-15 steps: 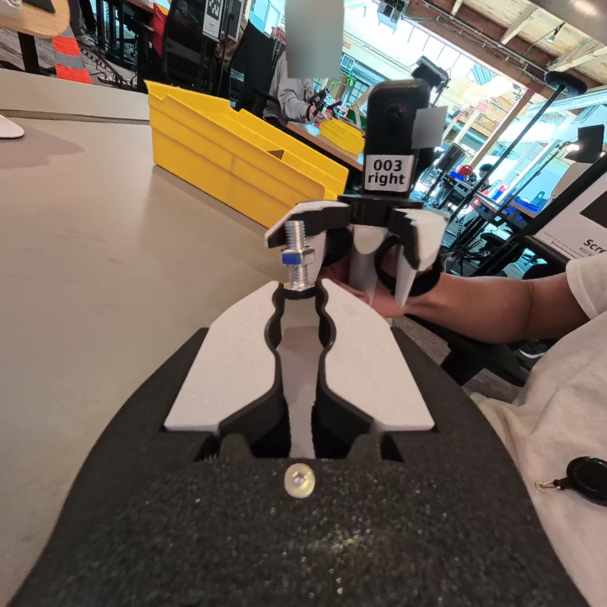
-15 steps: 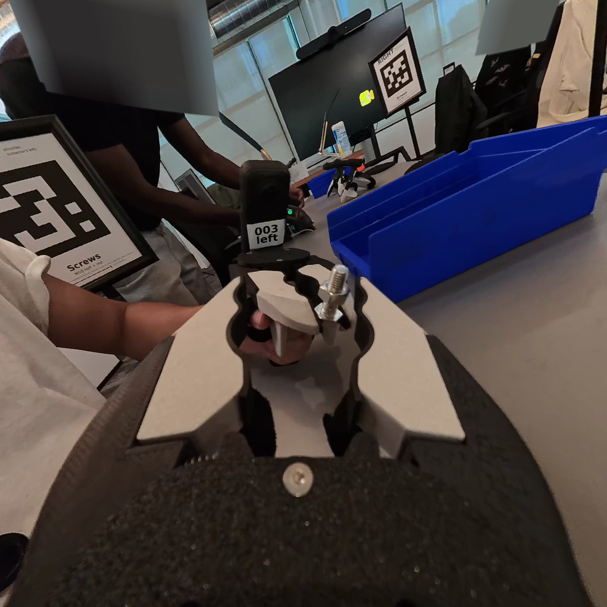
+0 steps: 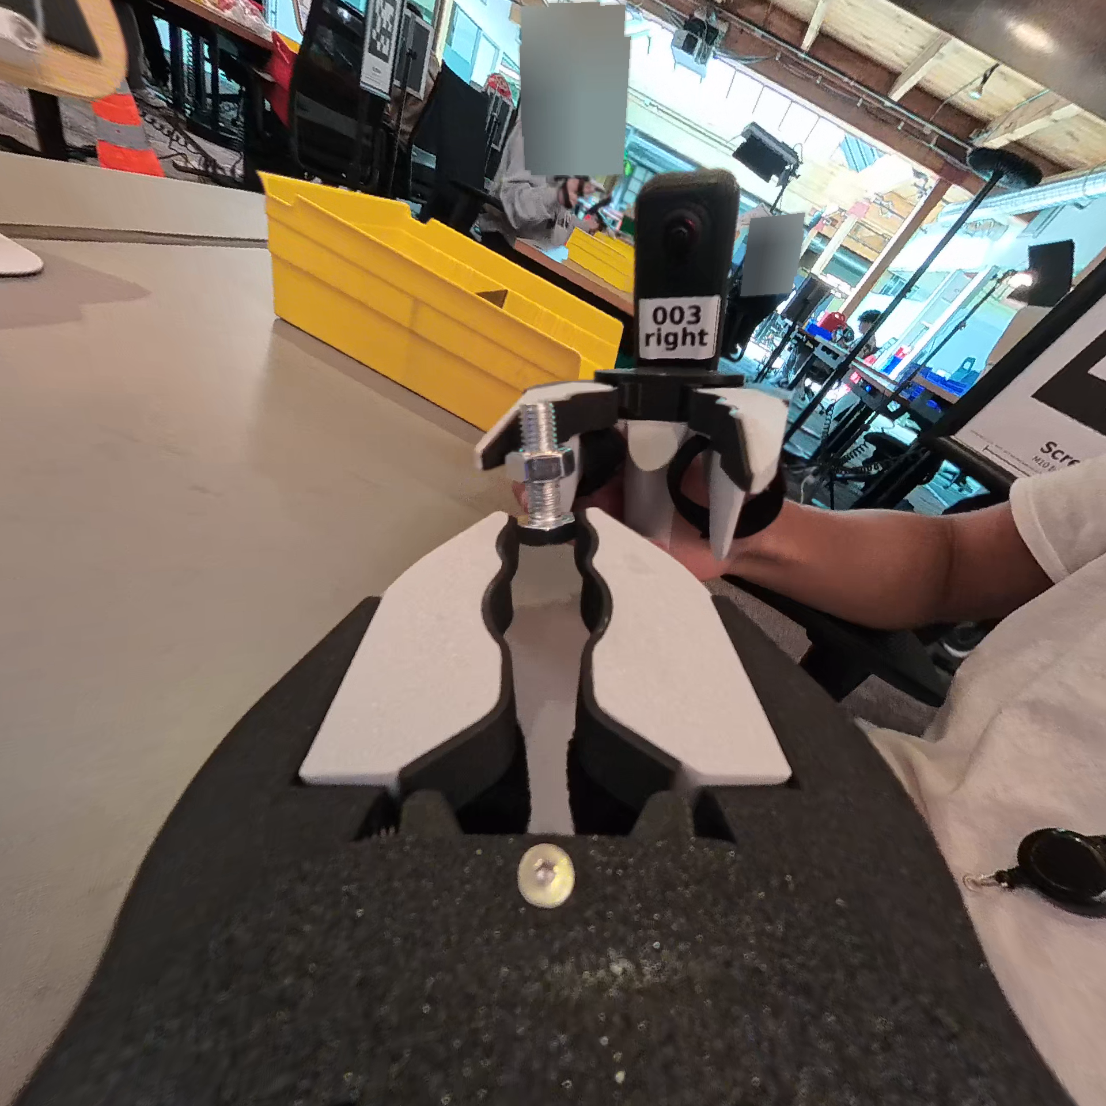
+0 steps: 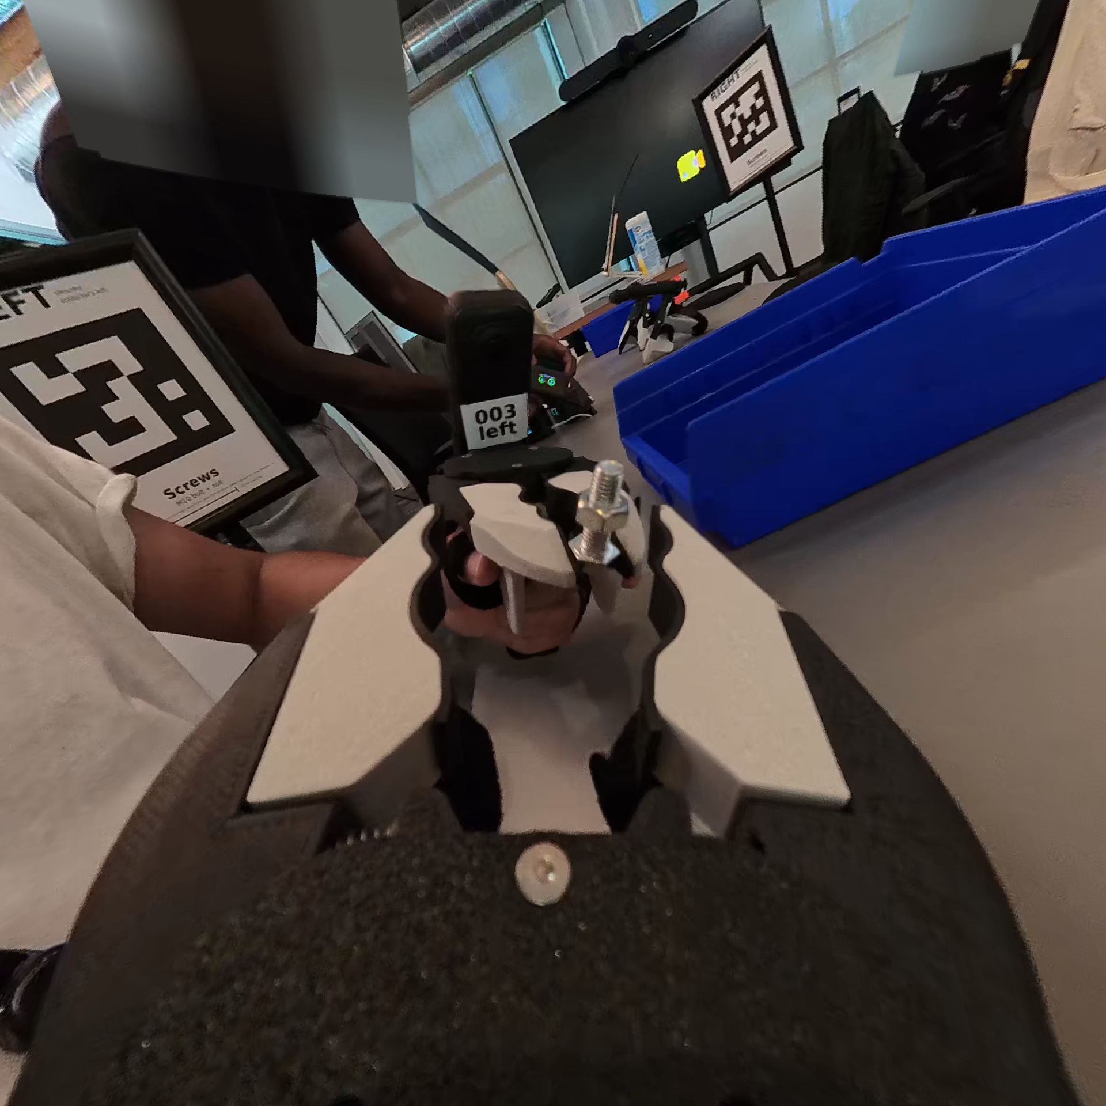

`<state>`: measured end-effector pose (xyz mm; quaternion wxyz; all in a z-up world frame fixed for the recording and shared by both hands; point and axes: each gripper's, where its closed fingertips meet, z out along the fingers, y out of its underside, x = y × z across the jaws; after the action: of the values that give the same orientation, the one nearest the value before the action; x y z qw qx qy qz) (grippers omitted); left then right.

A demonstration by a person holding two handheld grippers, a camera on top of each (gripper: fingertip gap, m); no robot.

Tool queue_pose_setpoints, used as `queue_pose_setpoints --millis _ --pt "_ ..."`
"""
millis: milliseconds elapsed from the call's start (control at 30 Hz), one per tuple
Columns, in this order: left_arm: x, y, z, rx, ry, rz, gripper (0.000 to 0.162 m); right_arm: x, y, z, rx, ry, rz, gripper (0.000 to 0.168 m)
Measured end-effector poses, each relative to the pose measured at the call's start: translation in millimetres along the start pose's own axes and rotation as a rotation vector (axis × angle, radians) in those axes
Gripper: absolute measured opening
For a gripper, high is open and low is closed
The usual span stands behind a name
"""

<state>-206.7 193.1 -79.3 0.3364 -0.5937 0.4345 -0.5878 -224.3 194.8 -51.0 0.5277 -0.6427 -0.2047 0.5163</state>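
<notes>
1. Bolt (image 3: 543, 473), silver, with a hex nut (image 3: 541, 465) threaded partway along its shank, stood upright with its head clamped at the tips of the left tool (image 3: 543, 532), whose fingers were drawn together on it.
2. The right tool (image 4: 541, 538) faced the left one, its fingers spread apart, gripping nothing; the bolt (image 4: 598, 516) and nut (image 4: 601, 514) showed in the gap between its tips, near the right-hand finger. Whether that finger touched the nut could not be told.
3. In the left wrist view the right tool (image 3: 628, 479) appeared opposite, with a black camera (image 3: 682, 269) mounted above it and a person's hand (image 3: 688, 538) gripping its handle.
4. A yellow bin (image 3: 419, 323) sat on the grey counter (image 3: 179, 479) behind the bolt.
5. A blue bin (image 4: 868, 383) lay on the counter (image 4: 927, 598) to the right of the right tool.
6. A framed marker card (image 4: 131, 389) stood to the left, with a person in a dark shirt (image 4: 239, 257) behind it.
</notes>
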Motion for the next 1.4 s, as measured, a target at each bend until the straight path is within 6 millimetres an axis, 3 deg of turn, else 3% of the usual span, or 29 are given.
queue_pose_setpoints --millis 167,567,733,800,933,1033,1167,1300,1400 --pt "-6 -6 -7 0.042 0.003 -0.052 0.018 0 -4 -4 0.008 -0.014 0.015 0.066" --pt "7 1 7 0.001 0.044 -0.014 0.018 -9 1 11 -0.002 -0.054 0.027 0.067" --pt "-1 2 4 -0.013 -0.036 0.056 0.018 13 -4 -6 -0.013 0.064 0.002 0.061" --pt "-14 5 1 -0.059 -0.152 0.142 0.018 24 -3 -12 -0.056 0.151 -0.005 0.059" --pt "-37 21 -9 -0.267 -0.381 0.546 0.018 35 -1 -26 -0.345 0.279 -0.13 0.048" --pt "-45 27 -12 -0.346 -0.466 0.714 0.018 37 22 -30 -0.594 0.306 0.083 0.048" --pt "-46 26 -12 -0.39 -0.542 0.865 0.018 42 36 -12 -0.551 0.308 0.347 0.036" --pt "-44 27 -11 -0.419 -0.588 0.937 0.018 43 41 -1 -0.495 0.32 0.41 0.035" --pt "-45 29 -12 -0.45 -0.607 0.989 0.018 43 42 1 -0.478 0.336 0.398 0.021"
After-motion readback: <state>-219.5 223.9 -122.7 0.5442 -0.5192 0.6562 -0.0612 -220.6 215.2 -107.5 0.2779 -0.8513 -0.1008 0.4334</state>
